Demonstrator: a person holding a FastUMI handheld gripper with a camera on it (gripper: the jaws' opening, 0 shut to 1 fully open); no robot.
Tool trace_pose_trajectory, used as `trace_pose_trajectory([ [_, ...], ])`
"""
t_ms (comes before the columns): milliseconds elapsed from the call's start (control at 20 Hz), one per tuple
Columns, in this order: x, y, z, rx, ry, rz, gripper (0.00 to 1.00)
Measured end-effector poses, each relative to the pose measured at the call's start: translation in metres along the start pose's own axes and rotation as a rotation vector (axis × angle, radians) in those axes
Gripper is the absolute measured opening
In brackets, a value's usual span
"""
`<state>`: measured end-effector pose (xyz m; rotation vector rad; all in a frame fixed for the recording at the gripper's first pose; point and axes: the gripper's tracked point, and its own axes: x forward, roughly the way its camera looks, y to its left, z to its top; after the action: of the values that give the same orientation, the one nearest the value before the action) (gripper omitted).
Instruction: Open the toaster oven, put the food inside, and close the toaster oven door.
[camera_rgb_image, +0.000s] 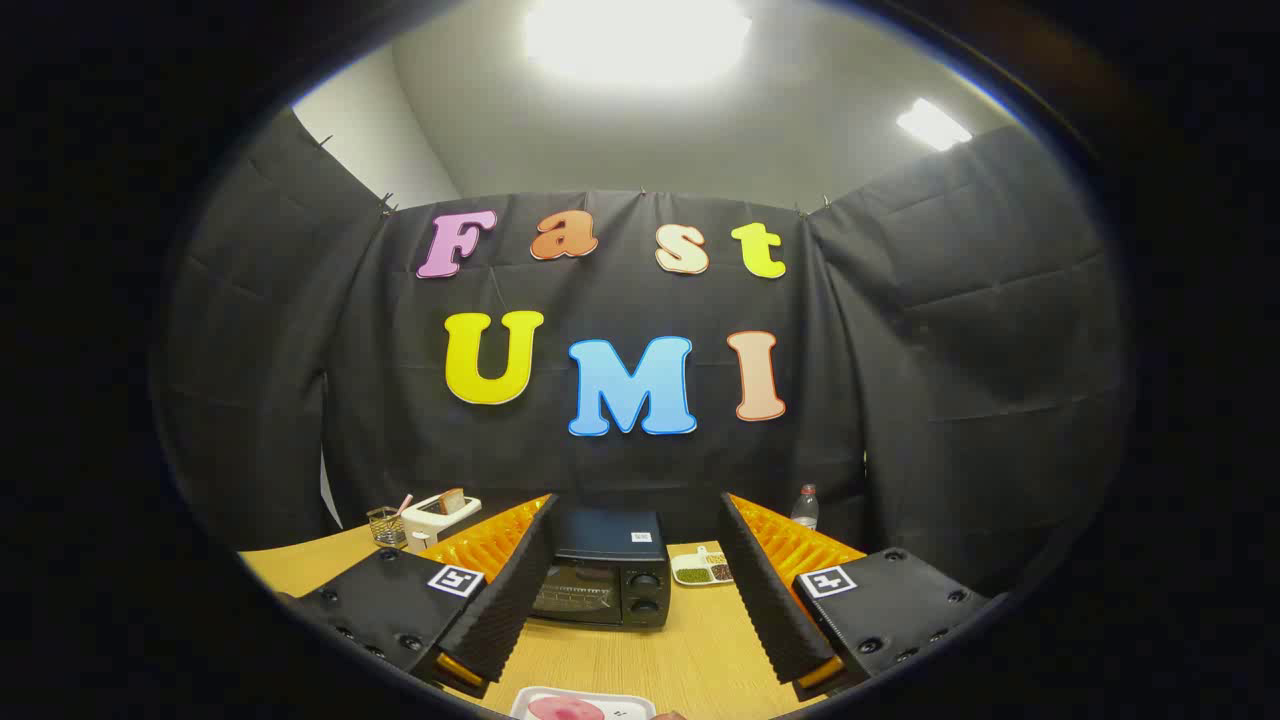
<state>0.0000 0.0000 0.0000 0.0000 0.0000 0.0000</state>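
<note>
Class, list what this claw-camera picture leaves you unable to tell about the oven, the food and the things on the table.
- Toaster oven: its near side sits behind one finger of the open claw, and the door glass is too dark to see inside.
- Tray of pink food: cut off before the fingers; its kind is unclear.
- Small dish beside the oven: contents too small to identify.
- Toaster and bottle: partly behind the fingers.

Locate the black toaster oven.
Black toaster oven stands on the wooden table, beyond the open gripper, framed between its fingers, door shut.
</note>
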Motion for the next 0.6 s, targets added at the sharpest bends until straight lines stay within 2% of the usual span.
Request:
trace_pose_trajectory([
  [600, -0.006, 0.017, -0.005, 0.009, 0.002, 0.030, 0.98],
])
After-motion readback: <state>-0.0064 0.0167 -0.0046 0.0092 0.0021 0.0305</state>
